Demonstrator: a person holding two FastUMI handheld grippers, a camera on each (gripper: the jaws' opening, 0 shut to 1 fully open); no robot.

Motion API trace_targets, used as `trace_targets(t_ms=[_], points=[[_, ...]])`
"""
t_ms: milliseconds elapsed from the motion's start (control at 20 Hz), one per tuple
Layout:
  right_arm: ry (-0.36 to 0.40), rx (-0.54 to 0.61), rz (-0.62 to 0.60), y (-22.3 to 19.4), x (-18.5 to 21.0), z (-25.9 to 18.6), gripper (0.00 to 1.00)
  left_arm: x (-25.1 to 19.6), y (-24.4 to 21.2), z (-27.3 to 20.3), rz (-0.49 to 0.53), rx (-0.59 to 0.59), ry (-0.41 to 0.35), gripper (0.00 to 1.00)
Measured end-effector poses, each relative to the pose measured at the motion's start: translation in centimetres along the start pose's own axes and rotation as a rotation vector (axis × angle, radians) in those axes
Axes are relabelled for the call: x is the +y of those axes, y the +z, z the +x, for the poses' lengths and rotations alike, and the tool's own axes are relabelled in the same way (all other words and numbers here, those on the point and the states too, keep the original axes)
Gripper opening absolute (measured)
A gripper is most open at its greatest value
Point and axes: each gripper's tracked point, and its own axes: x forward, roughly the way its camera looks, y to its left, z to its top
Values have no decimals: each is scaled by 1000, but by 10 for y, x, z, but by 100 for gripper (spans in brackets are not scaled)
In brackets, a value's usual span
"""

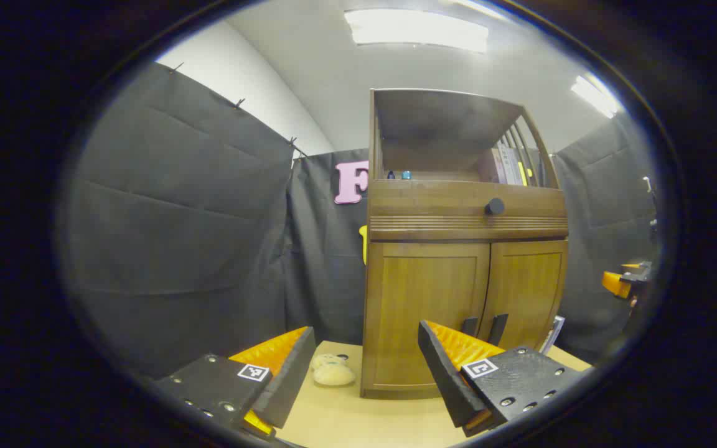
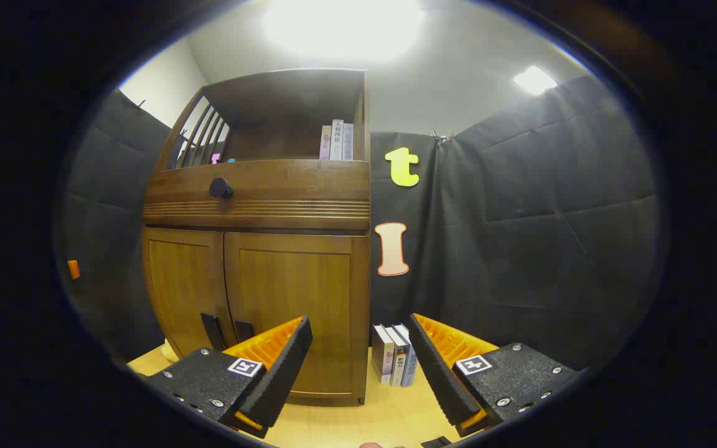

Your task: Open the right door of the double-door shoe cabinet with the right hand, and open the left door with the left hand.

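While both doors (image 2: 290, 311) sit closed, each released claw (image 1: 365, 373) (image 2: 358, 367) hovers apart before the shoe cabinet (image 1: 458, 261).

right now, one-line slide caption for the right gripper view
Open right gripper faces the shoe cabinet, both doors shut, books standing beside it on the table.

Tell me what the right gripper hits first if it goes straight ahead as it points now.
Probably the wooden cabinet's right front corner, or the upright books beside it; depth is unclear.
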Motion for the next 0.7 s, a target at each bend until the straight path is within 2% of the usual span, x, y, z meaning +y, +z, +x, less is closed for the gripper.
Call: trace_targets(t_ms=[50,100,200,250,300,350,450,500,550,700], points=[[-9,-1,-1,-2,-2,-1,96,-10,-5,-1,-2,10,-30,100],[-14,7,3,-7,-2,-3,96,-18,-10,-1,17,21,-44,87],[-8,30,20,-18,5,-5,96,-15,-16,-6,69,26,-37,100],[-9,37,25,-21,7,-6,96,-15,-19,-9,81,28,-38,100],[-12,46,29,-24,8,-7,96,-17,-23,-9,68,39,-49,96],[-11,51,33,-26,11,-9,96,-22,-29,-11,43,52,-69,100],[-2,52,39,-25,20,-14,96,-22,-35,-11,19,60,-93,96],[2,48,39,-24,24,-16,96,-18,-34,-10,32,55,-86,96],[2,47,36,-24,26,-18,96,-13,-34,-10,51,49,-80,100],[5,49,23,-26,32,-25,96,-11,-38,-15,63,44,-83,100]])
